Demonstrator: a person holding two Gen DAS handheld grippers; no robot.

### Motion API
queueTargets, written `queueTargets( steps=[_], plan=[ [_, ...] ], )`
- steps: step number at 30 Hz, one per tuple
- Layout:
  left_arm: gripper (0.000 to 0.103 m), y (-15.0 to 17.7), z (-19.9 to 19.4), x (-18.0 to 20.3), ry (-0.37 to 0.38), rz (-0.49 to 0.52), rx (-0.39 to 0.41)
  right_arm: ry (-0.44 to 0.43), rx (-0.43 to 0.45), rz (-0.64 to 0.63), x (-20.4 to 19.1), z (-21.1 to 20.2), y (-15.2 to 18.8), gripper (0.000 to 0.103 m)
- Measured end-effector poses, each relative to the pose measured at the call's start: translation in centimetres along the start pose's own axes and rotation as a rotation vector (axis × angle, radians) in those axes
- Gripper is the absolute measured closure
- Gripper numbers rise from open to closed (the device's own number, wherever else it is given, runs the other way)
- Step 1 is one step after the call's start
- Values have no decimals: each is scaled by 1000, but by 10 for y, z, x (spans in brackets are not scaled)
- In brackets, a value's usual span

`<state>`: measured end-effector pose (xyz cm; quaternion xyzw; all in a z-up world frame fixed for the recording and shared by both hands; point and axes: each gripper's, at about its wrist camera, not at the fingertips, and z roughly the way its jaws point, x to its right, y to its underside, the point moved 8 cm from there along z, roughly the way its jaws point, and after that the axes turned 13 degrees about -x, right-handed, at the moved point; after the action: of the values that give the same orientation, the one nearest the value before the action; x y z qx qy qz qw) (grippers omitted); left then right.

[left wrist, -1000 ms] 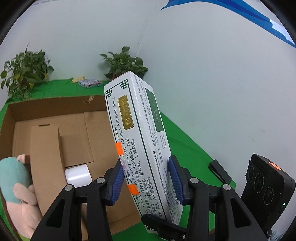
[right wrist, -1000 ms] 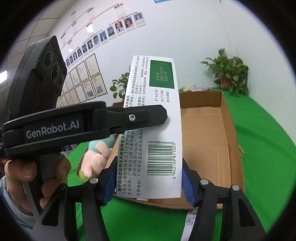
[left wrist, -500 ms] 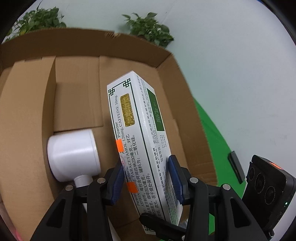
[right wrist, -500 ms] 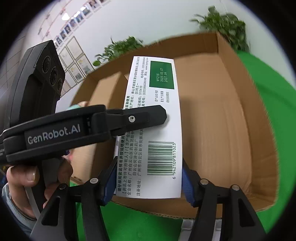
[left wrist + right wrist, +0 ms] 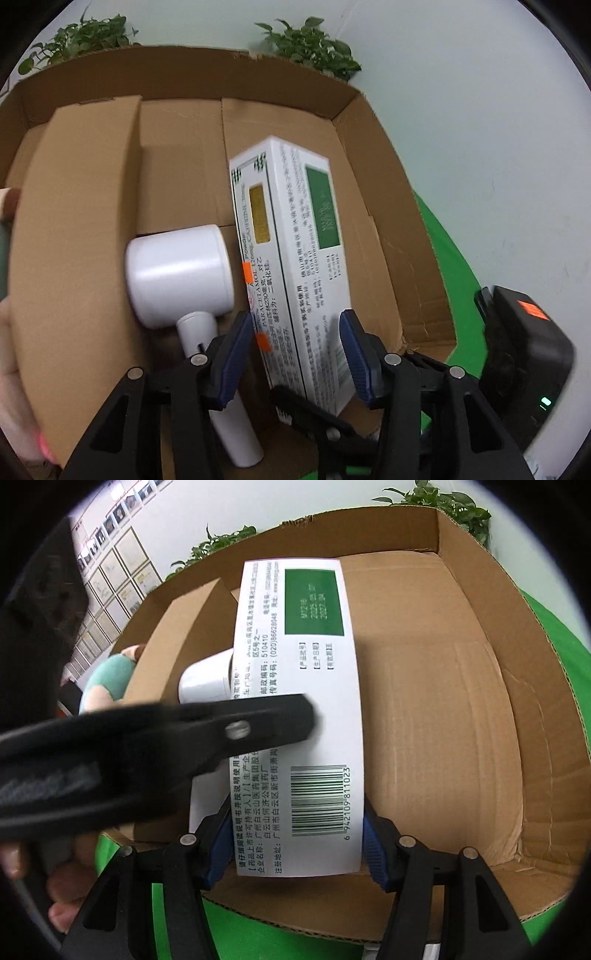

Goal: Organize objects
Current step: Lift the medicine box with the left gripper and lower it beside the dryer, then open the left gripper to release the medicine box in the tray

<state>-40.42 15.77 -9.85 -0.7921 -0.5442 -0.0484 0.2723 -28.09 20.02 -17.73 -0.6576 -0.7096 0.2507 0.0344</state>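
Note:
A white medicine box with green panels and a barcode is inside the open cardboard box, next to a white hair dryer. My left gripper has its blue pads a little apart from the box sides, so it looks open around it. My right gripper is shut on the medicine box at its near end, at the cardboard box. The left gripper's finger crosses the right wrist view.
A cardboard divider stands left of the hair dryer. A green and pink plush toy lies beyond the divider. Potted plants stand behind the box. Green cloth covers the table.
Both grippers carried the medicine box down into the cardboard box beside the hair dryer. The left gripper's pads have spread away from the box sides.

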Motion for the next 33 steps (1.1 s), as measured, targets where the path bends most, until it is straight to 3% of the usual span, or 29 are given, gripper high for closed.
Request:
queueTargets(
  steps=[10, 14, 16, 18, 19, 23, 26, 33],
  plan=[
    [55, 32, -56, -19, -90, -7, 128, 96, -78, -27, -4, 11, 3, 41],
    [48, 49, -73, -23, -136, -15, 192, 137, -92, -43, -13, 6, 19, 36],
    [42, 53, -83, -22, -171, -11, 243, 151, -58, -63, -16, -5, 20, 18],
    [29, 64, -98, -21, -224, -9, 304, 188, 0, -96, -19, -22, 23, 13],
    [26, 72, -109, -20, -248, -5, 342, 211, 29, -106, -18, -31, 26, 3],
    [0, 94, -157, -12, -354, 5, 511, 289, 161, -133, -17, -68, 46, 1],
    [0, 107, -180, -1, -422, 25, 613, 332, 220, -123, -7, -86, 65, 1],
    [0, 135, -194, 9, -449, 21, 634, 341, 306, -92, -29, -108, 81, 1]
  ],
)
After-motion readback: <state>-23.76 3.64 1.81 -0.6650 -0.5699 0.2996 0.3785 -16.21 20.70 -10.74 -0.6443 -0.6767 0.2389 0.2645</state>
